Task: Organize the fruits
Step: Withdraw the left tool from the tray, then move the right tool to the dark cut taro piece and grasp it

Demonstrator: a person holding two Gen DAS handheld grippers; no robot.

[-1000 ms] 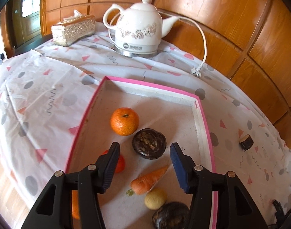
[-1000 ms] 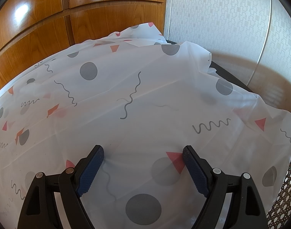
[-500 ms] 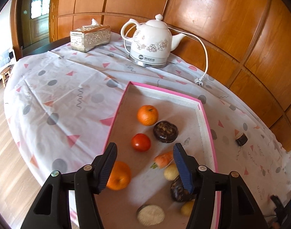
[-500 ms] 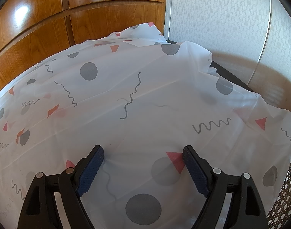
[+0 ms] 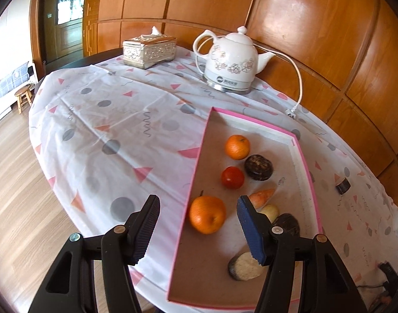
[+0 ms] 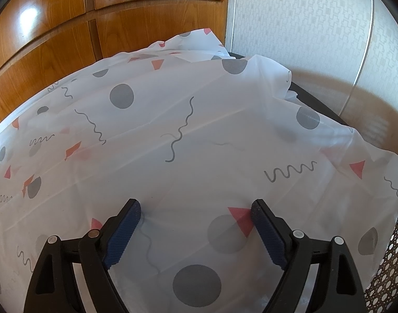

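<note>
Left gripper (image 5: 197, 204) hangs above the near part of the pink-edged tray (image 5: 196, 161) with its jaws wide apart and nothing between them. Seen between the two fingers, a large orange (image 5: 207, 218) lies in the tray beside its left rim. Farther in are a tomato (image 5: 232, 177), a smaller orange (image 5: 237, 146) and a dark round fruit (image 5: 258, 167). A carrot (image 5: 261, 197) lies near the right finger. Behind the tray, a white kettle (image 5: 231, 62) and a tissue box (image 5: 149, 51) stand on the desk (image 5: 107, 120). Right gripper (image 6: 195, 210) rests over the patterned cloth (image 6: 199, 135), also open and empty.
</note>
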